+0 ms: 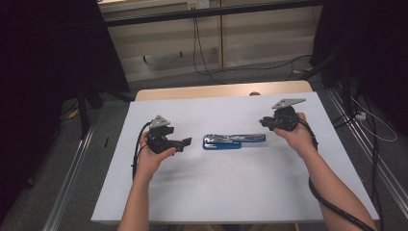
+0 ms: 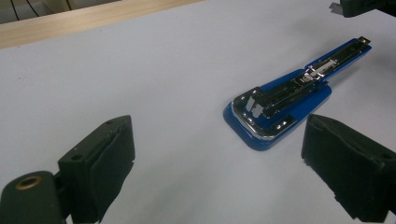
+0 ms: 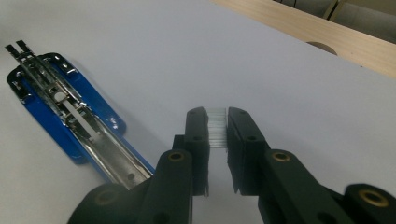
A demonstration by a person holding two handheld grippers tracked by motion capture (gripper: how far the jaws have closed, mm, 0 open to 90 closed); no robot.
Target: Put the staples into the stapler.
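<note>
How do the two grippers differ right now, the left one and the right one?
The left gripper has its jaws spread wide with nothing between them, while the right gripper has its jaws nearly together, pinching a strip of staples. The left gripper points at the wide end of the opened blue stapler; the right gripper is held past its narrow end. Both are black, hand-held and above the white table.

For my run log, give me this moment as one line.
right gripper: shut on staple strip | left gripper: open | stapler: opened flat on table
</note>
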